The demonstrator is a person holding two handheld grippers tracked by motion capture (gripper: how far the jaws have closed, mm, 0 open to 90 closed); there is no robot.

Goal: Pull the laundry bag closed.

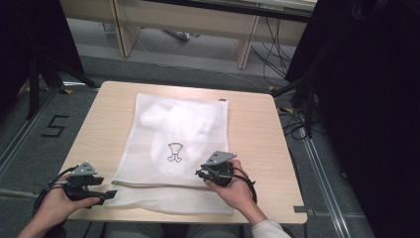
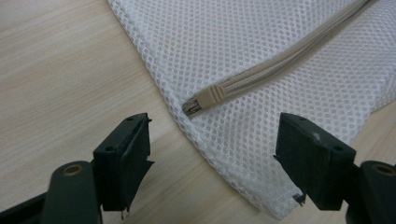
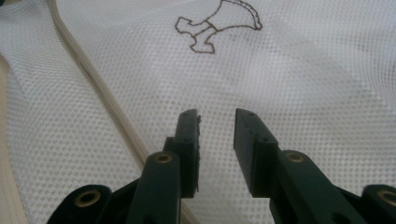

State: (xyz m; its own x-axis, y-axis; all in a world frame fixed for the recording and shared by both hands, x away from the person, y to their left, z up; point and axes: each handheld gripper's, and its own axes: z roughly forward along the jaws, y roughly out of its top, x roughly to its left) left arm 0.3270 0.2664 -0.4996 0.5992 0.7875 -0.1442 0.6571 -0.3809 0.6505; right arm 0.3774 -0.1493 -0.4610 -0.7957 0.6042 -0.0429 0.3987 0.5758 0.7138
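Hovering at the worktop's point(image 1: 257, 144) near-left edge, the left claw point(image 1: 110, 194) is gaping wide beside the mesh bag's point(image 1: 148, 141) corner, nothing gripped. Rightward, the right claw point(image 1: 199, 173) is standing slightly parted, empty, over the bag's near-right area.

White mesh laundry bag point(image 1: 173, 144) lies flat on the table (beige zipper point(image 2: 280, 60) closed).

We see a light wooden desk point(image 1: 257, 129) with a white mesh laundry bag point(image 1: 168, 144) lying flat on it, reaching from near the far edge to the near edge. Its beige zipper point(image 1: 148, 184) runs parallel to the near edge, ending towards the near left corner.
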